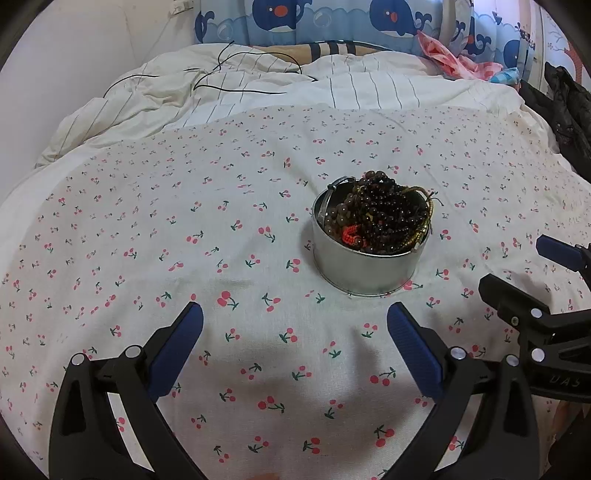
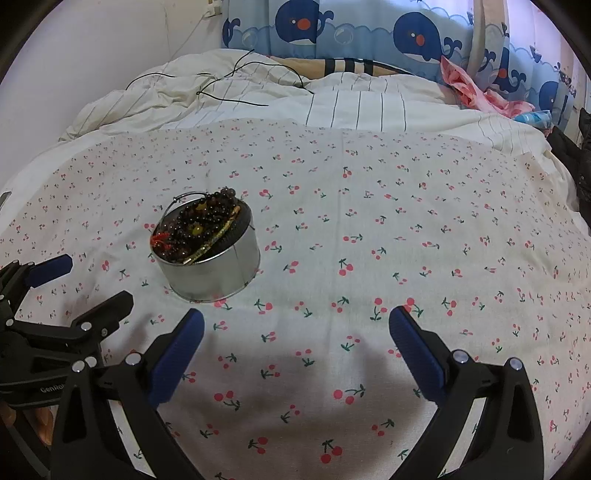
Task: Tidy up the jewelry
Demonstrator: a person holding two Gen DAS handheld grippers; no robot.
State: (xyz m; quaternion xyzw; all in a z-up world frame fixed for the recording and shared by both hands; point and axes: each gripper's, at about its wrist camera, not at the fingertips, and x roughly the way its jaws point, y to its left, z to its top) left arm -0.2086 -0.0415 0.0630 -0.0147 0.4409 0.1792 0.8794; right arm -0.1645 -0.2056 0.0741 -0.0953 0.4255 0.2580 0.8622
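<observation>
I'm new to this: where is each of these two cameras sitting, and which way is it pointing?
Left wrist view: sits on the left claw, looking forward over the cherry-print cloth at the tin of beads; its own open claw shows, and the right claw at the edge.
Right wrist view: sits on the right claw, facing the same way; the tin lies to the left, with the left claw at the edge.
Shared: tin, beads, cloth, whale curtain.

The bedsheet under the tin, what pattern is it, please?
Small red cherries on white, clearest in the right wrist view.
</observation>
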